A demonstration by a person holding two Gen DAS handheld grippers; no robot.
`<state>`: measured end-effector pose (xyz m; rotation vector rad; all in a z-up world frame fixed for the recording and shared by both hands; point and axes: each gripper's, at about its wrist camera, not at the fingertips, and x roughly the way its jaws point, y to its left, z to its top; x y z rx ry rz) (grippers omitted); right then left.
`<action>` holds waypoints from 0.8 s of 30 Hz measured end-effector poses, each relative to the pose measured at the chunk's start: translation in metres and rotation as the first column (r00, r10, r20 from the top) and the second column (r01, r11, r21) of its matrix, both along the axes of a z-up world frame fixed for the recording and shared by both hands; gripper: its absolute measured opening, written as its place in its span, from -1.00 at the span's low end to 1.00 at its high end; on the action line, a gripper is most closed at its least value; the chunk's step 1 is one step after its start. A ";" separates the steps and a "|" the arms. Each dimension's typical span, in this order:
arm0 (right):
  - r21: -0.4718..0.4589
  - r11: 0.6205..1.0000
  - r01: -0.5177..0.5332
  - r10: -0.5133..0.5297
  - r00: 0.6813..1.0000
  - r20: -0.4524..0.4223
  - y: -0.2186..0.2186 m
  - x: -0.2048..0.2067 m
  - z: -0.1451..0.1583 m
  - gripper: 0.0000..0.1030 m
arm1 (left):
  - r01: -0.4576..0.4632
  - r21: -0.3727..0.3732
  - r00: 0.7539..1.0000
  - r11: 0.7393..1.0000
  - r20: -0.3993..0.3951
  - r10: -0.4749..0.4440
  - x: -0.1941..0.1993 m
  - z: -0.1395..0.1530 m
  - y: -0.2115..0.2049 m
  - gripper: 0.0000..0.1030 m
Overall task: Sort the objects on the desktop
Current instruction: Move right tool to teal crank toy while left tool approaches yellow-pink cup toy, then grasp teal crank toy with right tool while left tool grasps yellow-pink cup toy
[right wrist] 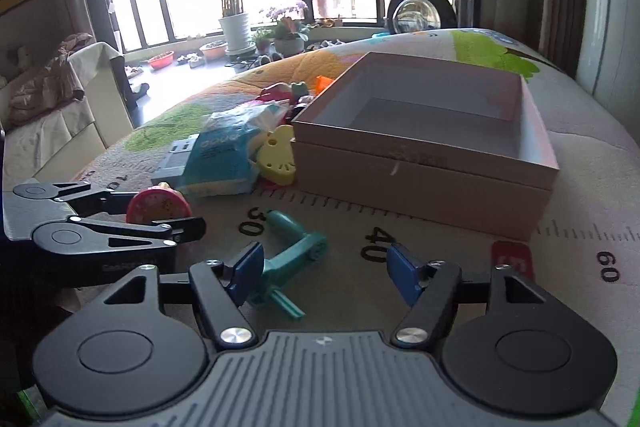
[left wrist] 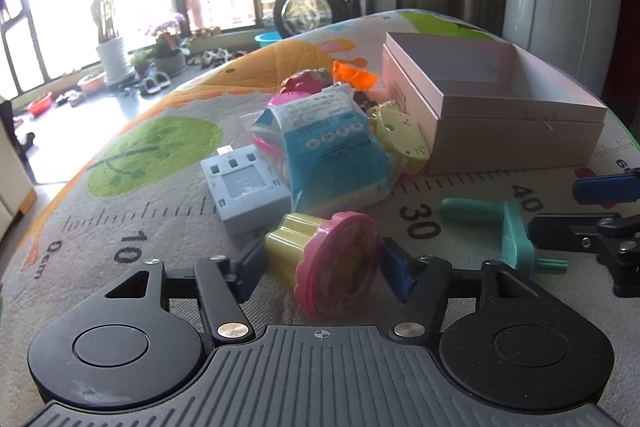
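Toys and small desktop items lie heaped on a printed play mat (left wrist: 168, 195) with a ruler scale along it. Nearest the left gripper (left wrist: 322, 263) lies a pink and yellow stamp toy (left wrist: 332, 259) on its side, squarely between the two blue pads; the left pad (left wrist: 250, 263) touches its yellow end and the right pad (left wrist: 396, 271) sits against the pink disc, so the jaws are clamped on it. Just behind it are a grey charger block (left wrist: 244, 187), a blue wipes packet (left wrist: 336, 155) and a pale yellow clock-shaped toy (left wrist: 400, 135), with an orange piece (left wrist: 354, 75) further back. An open pink cardboard box (right wrist: 420, 167) stands beside the heap, toward the mat's right edge, with nothing visible inside. A teal crank handle (right wrist: 288, 255) lies on the mat near the printed 30 mark. The right gripper (right wrist: 326, 275) hovers low over the mat with its jaws apart; its left pad (right wrist: 246, 269) is at the handle, while the right pad (right wrist: 402, 277) stands clear of it over bare mat.
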<state>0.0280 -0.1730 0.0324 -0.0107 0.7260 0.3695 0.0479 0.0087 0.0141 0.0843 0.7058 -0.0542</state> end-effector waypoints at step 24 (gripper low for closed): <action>-0.031 0.998 0.059 -0.057 0.996 0.072 -0.044 -0.022 0.045 -0.96 | 0.182 -0.007 0.982 0.983 0.058 -0.181 -0.047 0.030 0.001 -0.08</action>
